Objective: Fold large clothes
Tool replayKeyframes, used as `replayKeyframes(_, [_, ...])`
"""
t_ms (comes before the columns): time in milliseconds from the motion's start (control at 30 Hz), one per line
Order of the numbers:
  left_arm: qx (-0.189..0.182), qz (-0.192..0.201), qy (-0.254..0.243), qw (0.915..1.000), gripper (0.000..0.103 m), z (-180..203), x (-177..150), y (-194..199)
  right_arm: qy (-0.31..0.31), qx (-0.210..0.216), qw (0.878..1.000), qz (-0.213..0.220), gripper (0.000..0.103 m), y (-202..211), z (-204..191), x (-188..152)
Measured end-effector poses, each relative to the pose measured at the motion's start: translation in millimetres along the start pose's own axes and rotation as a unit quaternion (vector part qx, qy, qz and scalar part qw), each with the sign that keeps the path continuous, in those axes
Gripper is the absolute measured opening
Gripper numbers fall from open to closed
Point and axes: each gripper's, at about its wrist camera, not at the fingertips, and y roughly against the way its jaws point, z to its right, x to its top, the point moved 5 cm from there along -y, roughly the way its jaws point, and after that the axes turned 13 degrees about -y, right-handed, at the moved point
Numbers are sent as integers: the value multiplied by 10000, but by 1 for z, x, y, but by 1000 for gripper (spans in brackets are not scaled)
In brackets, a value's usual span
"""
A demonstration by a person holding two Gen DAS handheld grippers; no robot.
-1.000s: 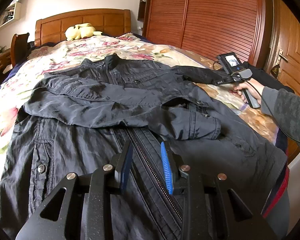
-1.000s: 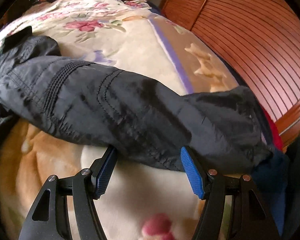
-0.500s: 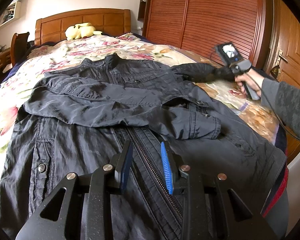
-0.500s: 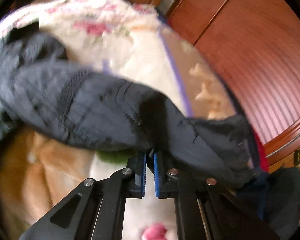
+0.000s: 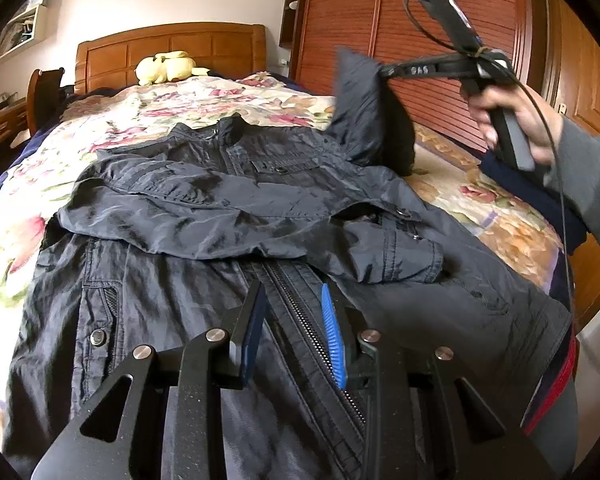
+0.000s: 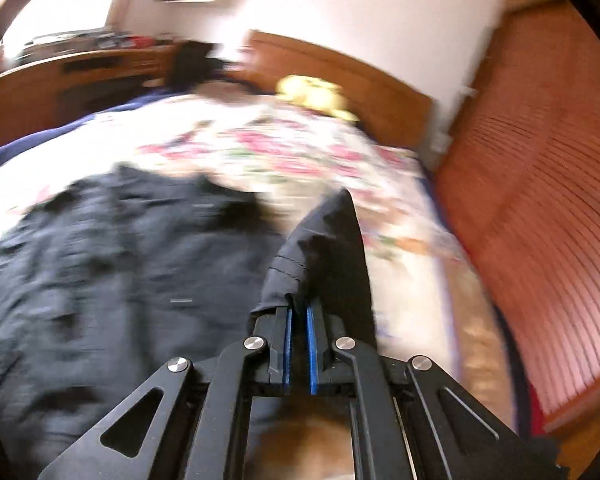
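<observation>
A dark jacket (image 5: 220,208) lies front-up on the floral bed, its left sleeve folded across the chest. My left gripper (image 5: 292,304) is open, low over the zipper near the hem, holding nothing. My right gripper (image 6: 298,312) is shut on the jacket's right sleeve (image 6: 324,248) near the cuff and holds it lifted above the bed. In the left wrist view the right gripper (image 5: 384,70) shows high at the upper right, with the sleeve (image 5: 364,116) hanging from it down to the shoulder. The right wrist view is blurred by motion.
The bed (image 5: 172,104) has a wooden headboard (image 5: 172,48) with a yellow plush toy (image 5: 164,67) against it. A red-brown slatted wardrobe (image 5: 380,20) runs along the right side. A dark blue cloth (image 5: 532,196) lies at the bed's right edge.
My right gripper closed on the sleeve near the cuff and lifted it well above the bed, swinging it toward the jacket body. The left gripper stayed in place, open.
</observation>
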Motion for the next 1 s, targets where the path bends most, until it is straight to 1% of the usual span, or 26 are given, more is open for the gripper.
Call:
replayKeyframes(67, [10,7,23,10000,30,-2,0,2,66,232,9994,-251,6,-7,-25,-15])
replayKeyframes(167, [-10,20,55,10000,30,-6,-1,4,-104,427,9962,-750,14,-25,-42,-41])
replayKeyframes(233, [-49,20,79,10000,30,-8,-1,4,-272,512,9930,-1025,26,-34,-42,-58])
replayKeyframes(267, [-59,17,83,9999,30,-8,-1,4,-348,542,9917,-1115,42,-36,-40,-66])
replayKeyframes(300, [-73,15,91,9999,30,-9,-2,4,-400,567,9904,-1192,55,-39,-38,-69])
replayKeyframes(367, [-101,-6,98,9999,30,-9,-2,3,-453,532,9893,-1279,63,-39,-32,-83])
replayKeyframes(433, [-122,-19,74,9999,30,-7,-2,2,-547,512,9892,-1261,65,-33,-21,-84])
replayKeyframes(533, [-177,-39,22,9998,30,-4,-2,1,-851,441,9893,-1103,65,-14,-7,-100])
replayKeyframes(600, [-214,-59,-10,9998,31,-2,1,0,-1069,337,9877,-1093,66,2,2,-119])
replayKeyframes(633, [-239,-45,-35,9997,32,-1,3,0,-1147,251,9866,-1131,66,5,7,-124])
replayKeyframes(733, [-365,-43,0,9993,33,1,12,-2,-1510,45,9806,-1245,66,18,26,-154])
replayKeyframes(800, [-498,-121,37,9987,33,1,19,-10,-1663,-33,9777,-1284,66,22,36,-170])
replayKeyframes(867, [-434,-214,-122,9988,33,4,30,-18,-1887,-73,9733,-1305,66,17,43,-180])
replayKeyframes(900, [-369,-229,-230,9988,34,6,38,-22,-2002,-15,9710,-1307,66,17,44,-182])
replayKeyframes(1000, [-320,-229,-514,9979,36,12,63,-35,-2132,51,9700,-1170,66,14,42,-187])
